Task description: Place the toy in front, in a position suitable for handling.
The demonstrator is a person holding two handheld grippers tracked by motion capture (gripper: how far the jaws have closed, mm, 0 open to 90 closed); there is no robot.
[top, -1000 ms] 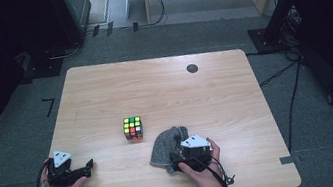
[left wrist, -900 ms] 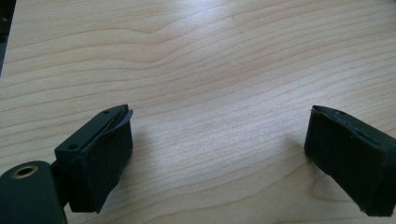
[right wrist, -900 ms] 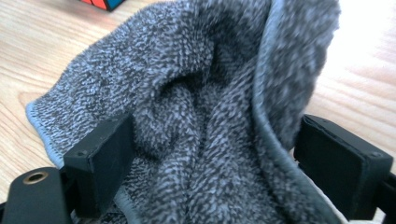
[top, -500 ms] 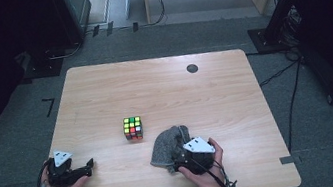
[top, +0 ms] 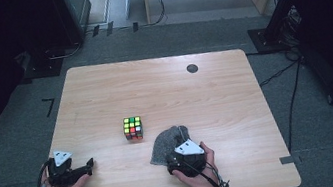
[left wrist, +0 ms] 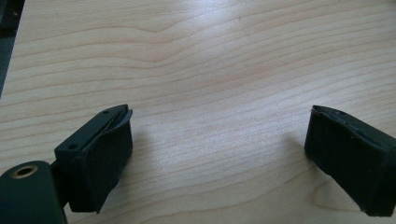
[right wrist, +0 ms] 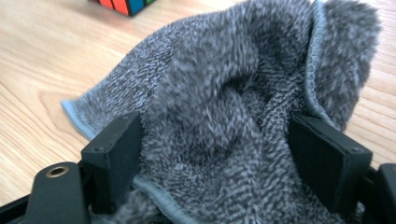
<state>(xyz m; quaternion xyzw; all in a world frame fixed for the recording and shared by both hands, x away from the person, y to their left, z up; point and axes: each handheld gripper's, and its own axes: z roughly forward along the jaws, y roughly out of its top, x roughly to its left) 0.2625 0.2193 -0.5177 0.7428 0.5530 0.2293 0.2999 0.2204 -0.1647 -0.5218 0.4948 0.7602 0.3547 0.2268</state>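
A grey knitted cloth (top: 168,141) lies crumpled on the wooden table (top: 178,86), in front and to the right of a colourful puzzle cube (top: 133,127). My right gripper (top: 178,156) sits at the cloth's near edge. In the right gripper view the cloth (right wrist: 224,84) bulges up between the jaws of my right gripper (right wrist: 215,158), which stand wide and have just been closing on it; a corner of the cube (right wrist: 123,4) shows at the top. My left gripper (top: 88,165) rests near the front left corner. In its own view the left gripper (left wrist: 219,154) is open over bare wood.
A small black disc (top: 192,68) is set into the table near its far right. Dark floor, cables and stands surround the table. Its front edge runs close under both hands.
The right gripper has edged a little into the cloth, bunching it slightly. The left hand and the cube have stayed where they were.
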